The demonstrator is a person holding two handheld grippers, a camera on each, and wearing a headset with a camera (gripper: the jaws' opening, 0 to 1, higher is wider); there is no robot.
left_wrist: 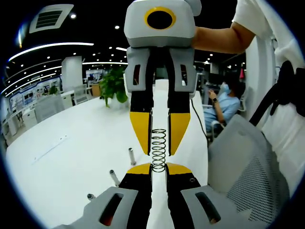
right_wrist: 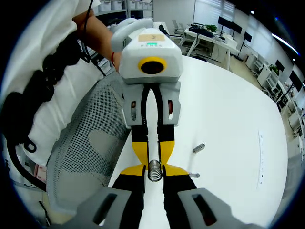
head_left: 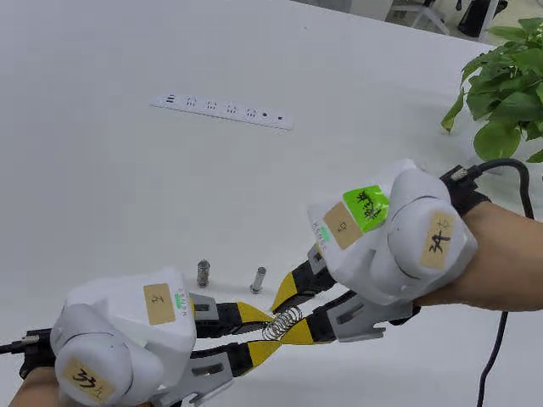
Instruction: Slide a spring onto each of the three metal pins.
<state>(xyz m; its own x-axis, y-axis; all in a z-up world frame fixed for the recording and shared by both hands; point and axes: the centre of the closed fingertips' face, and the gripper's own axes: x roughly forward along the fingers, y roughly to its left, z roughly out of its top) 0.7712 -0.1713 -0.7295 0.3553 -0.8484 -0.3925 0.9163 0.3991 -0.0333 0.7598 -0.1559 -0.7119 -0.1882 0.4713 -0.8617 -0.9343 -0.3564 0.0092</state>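
A steel spring (head_left: pixel 282 323) hangs above the white table, between the tips of both grippers. My left gripper (head_left: pixel 265 332) reaches in from the lower left and pinches one end of the spring (left_wrist: pixel 158 148). My right gripper (head_left: pixel 287 314) comes in from the right, its yellow fingers clamped across the coils. In the right gripper view the spring (right_wrist: pixel 154 171) appears end-on between that gripper's tips (right_wrist: pixel 153 168). On the table beyond stand a dark ribbed pin (head_left: pixel 204 272) and a bare metal pin (head_left: pixel 258 278). The left gripper view shows three pins (left_wrist: pixel 132 156) in a row.
A white power strip (head_left: pixel 222 111) lies further back on the table. A potted plant (head_left: pixel 501 85) stands at the right edge, and a black cable (head_left: pixel 496 356) trails from the right gripper. A grey mesh chair (right_wrist: pixel 90 157) is behind me.
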